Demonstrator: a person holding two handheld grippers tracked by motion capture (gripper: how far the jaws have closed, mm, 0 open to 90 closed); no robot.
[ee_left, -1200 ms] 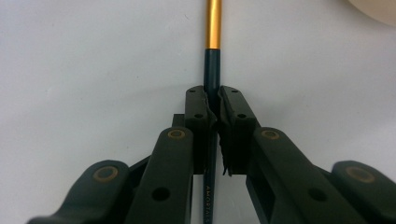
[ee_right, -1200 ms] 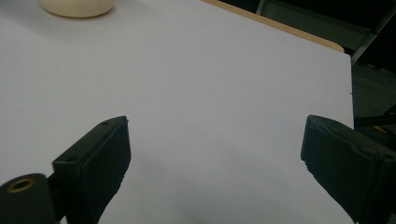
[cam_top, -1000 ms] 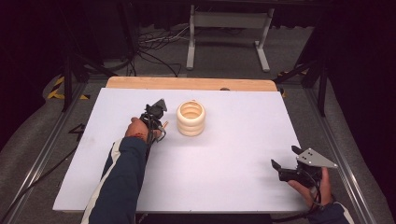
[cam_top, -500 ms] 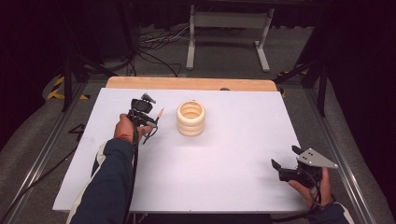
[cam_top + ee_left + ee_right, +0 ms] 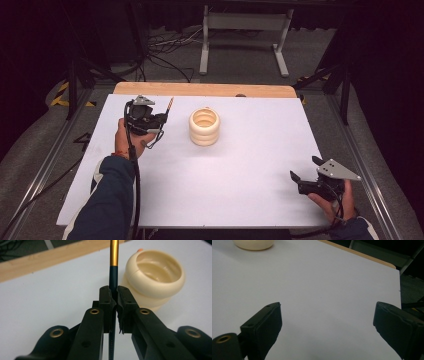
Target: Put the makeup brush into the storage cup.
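A cream holder made of stacked rings (image 5: 204,126) stands on the white table (image 5: 240,165), back of centre; its hollow top faces up (image 5: 156,272). My left gripper (image 5: 161,119) is held above the table to the holder's left, shut on a thin pen (image 5: 113,270) with a dark barrel and a gold-orange upper part (image 5: 169,104). The pen runs straight up between the jaws. My right gripper (image 5: 303,169) rests near the table's front right corner, open, with bare table between its fingers (image 5: 325,315).
A wooden strip (image 5: 205,89) borders the table's far edge. Beyond it stand a metal stand (image 5: 244,22) and cables on the dark floor. Metal rails run along both sides of the table. The holder's base (image 5: 253,244) shows far off in the right gripper view.
My left gripper has drawn back to the left, away from the holder, with the pen in it, and turned. The right gripper has stayed put.
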